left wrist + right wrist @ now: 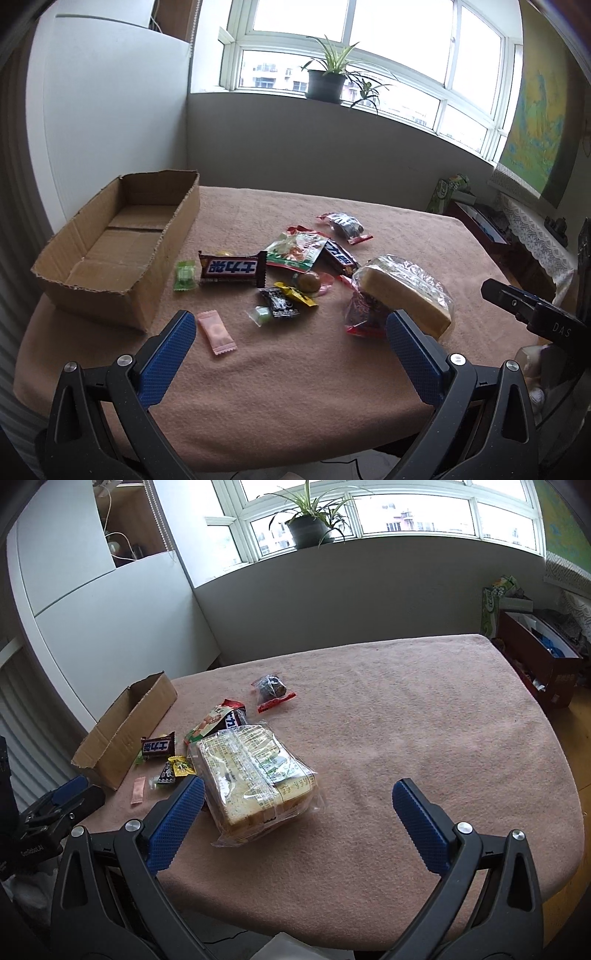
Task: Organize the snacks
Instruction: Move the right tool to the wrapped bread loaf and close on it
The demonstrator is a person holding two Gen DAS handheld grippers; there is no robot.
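A table [295,387] draped in pink cloth is seen below a window [351,48]. At ten o'clock an empty cardboard box [110,251] is set. Snacks are scattered centrally; the pink candy [216,332] lies just beside the left gripper [291,325], held spread. The wrapped bread [251,775] is found at eleven o'clock of the right gripper [299,794], likewise spread.

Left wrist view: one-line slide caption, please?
Open left gripper above pink-clothed table, scattered wrapped snacks beside empty brown cardboard box.

Two black handheld grippers

Blue textured pads [168,360] are lining black triangular-cutout fingers, silver screws showing; white lettering is marking one body.
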